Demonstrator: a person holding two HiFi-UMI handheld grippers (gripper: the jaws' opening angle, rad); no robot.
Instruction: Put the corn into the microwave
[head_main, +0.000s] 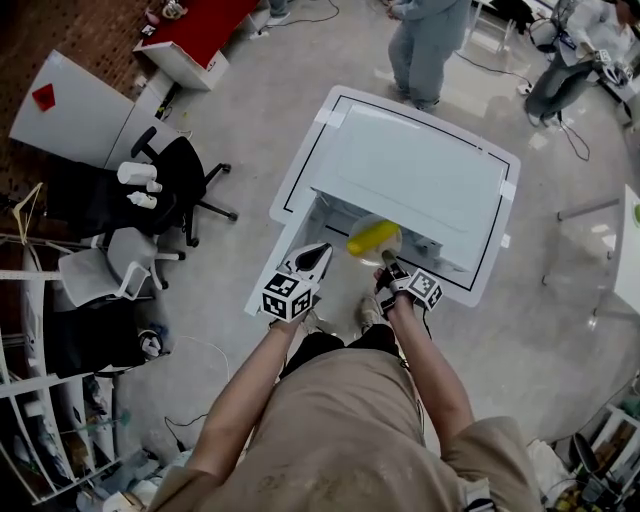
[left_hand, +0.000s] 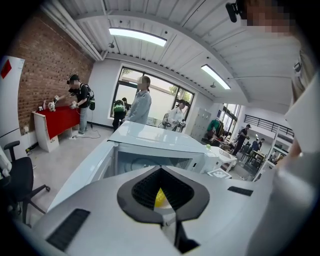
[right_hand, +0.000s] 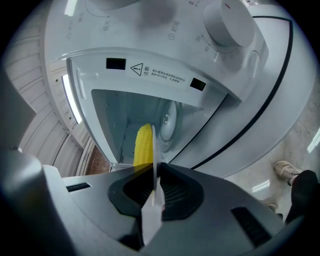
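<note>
Right gripper (head_main: 389, 269) clamps the plate (right_hand: 153, 150) bearing corn (right_hand: 144, 145) before the open microwave (head_main: 420, 170) — left gripper (head_main: 319, 254) closed, empty.

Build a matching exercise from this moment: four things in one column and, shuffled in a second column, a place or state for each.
Things
1. corn
2. right claw
3. left claw
4. microwave

Places or states
A. shut, with nothing in it
B. open, cavity showing
C. lying on the plate
D. shut on the plate's rim

Pairs: 1-C, 2-D, 3-A, 4-B
</note>
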